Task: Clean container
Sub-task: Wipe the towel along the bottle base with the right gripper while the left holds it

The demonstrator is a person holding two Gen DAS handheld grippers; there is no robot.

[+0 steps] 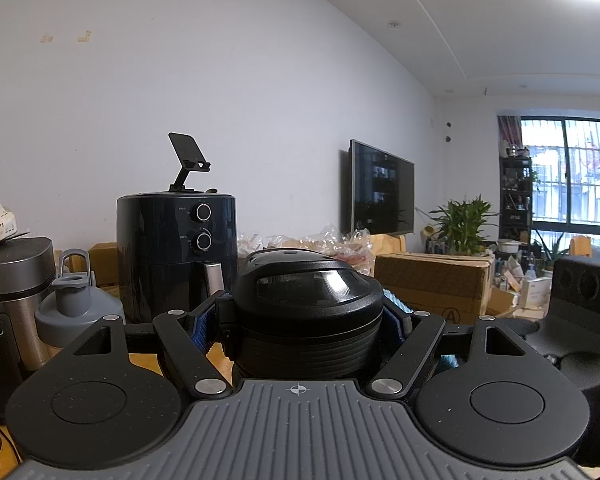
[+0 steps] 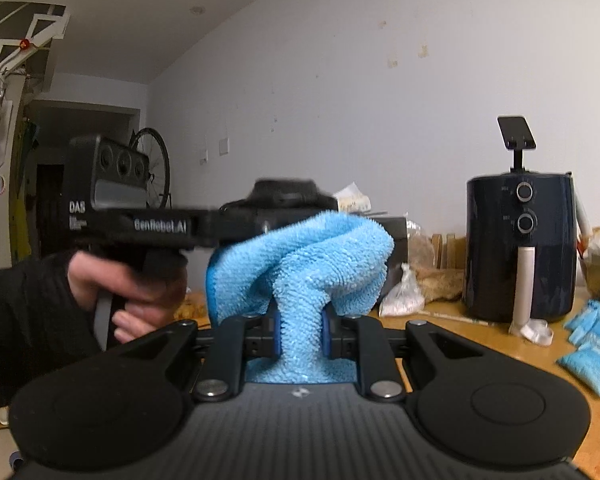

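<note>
The left gripper clamps its jaws on the black container, held above the desk; the right gripper pinches a blue cloth just beside it; wiping seems underway, its progress unclear through blur

Container between left tongs; cloth pinched in right tongs, against container's side. Behind, on worktop: air fryer, phone stand atop; bottle left.
</note>
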